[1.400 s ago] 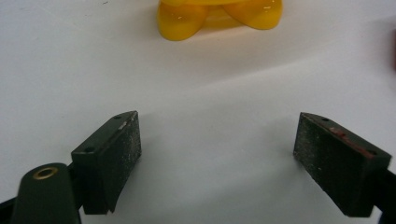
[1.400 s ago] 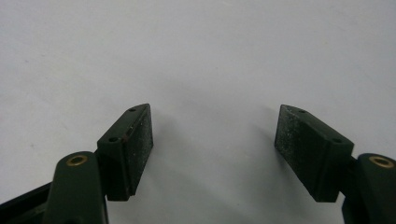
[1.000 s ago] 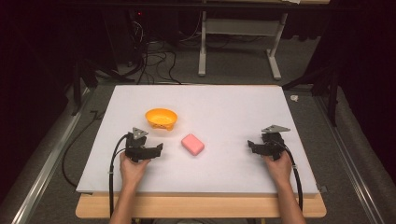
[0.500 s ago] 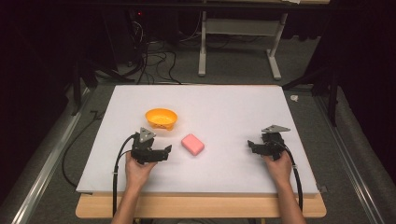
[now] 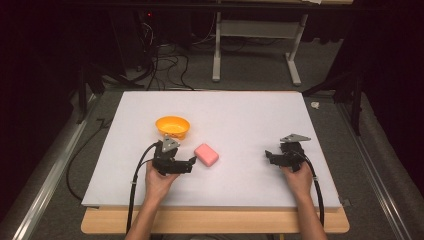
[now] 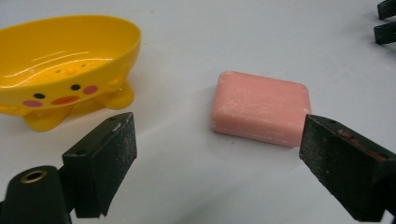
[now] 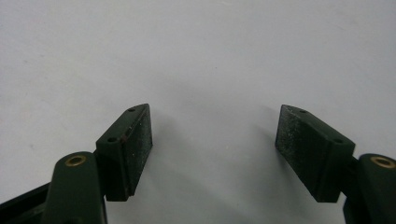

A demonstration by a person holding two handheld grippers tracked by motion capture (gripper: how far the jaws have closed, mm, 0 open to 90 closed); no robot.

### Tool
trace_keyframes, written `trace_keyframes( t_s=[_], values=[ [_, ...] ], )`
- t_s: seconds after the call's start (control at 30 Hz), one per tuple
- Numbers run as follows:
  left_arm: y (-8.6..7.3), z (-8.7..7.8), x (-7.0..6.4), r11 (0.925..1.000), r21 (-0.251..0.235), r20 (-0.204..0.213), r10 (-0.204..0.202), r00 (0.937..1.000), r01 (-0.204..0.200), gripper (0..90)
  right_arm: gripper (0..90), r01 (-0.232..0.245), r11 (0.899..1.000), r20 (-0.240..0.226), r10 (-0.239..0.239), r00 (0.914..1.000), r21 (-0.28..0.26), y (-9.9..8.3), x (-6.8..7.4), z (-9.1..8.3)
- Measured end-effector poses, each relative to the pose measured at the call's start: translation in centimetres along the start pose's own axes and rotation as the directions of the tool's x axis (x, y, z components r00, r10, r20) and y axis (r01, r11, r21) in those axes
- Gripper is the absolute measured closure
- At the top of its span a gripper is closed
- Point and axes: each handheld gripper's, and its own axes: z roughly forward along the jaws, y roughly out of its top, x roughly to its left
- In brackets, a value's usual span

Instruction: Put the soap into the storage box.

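A pink bar of soap (image 5: 206, 154) (image 6: 260, 108) lies flat on the white board (image 5: 240, 115). Behind it to the left stands a yellow duck-faced soap dish (image 5: 173, 127) (image 6: 65, 65), upright and with nothing in it. My left gripper (image 5: 190, 164) (image 6: 219, 163) is open just left of the soap, its jaws wide apart and the soap a little ahead of them, not touched. My right gripper (image 5: 268, 156) (image 7: 215, 149) rests open at the board's right side, with bare board between its jaws. The right gripper's jaw tips (image 6: 386, 21) show far off in the left gripper view.
The board lies on a wooden table (image 5: 215, 222) whose front edge is near the person's forearms. Beyond the table are dark floor, cables (image 5: 165, 65) and a white stand's legs (image 5: 255, 50). A small white scrap (image 5: 315, 105) lies off the board's far right corner.
My left gripper has moved right, toward the soap, and now sits close beside it. The right gripper, soap and dish have stayed put.
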Motion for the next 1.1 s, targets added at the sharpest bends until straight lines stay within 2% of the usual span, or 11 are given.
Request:
trace_keyframes(
  t_s=[0.23, 0.57, 0.97, 1.1],
  values=[
    [0.5, 1.1, -1.0, 0.9998, -0.004, 0.029, 0.017, 0.9994, -0.017, 10.6, 27.9, 0.0, 1.0, 0.0, 0.0, 1.0, 0.0, 0.0, 0.0, 0.0],
    [1.1, 2.7, -2.0, 0.9987, 0.019, 0.055, 0.047, 0.9974, -0.048, 6.8, 27.7, 0.002, 1.0, 0.003, -0.002, 1.0, 0.0, 0.0, 0.0, 0.0],
    [1.4, 5.3, -2.9, 0.9957, 0.044, 0.065, 0.078, 0.9948, -0.081, 4.5, 27.5, 0.002, 1.0, 0.003, -0.002, 1.0, -0.001, 0.0, 0.0, 0.0],
    [1.3, 6.2, -3.0, 0.9937, 0.07, 0.061, 0.083, 0.9947, -0.088, 4.2, 27.4, 0.002, 1.0, 0.004, -0.002, 1.0, -0.001, 0.0, 0.0, 0.0]
  ],
)
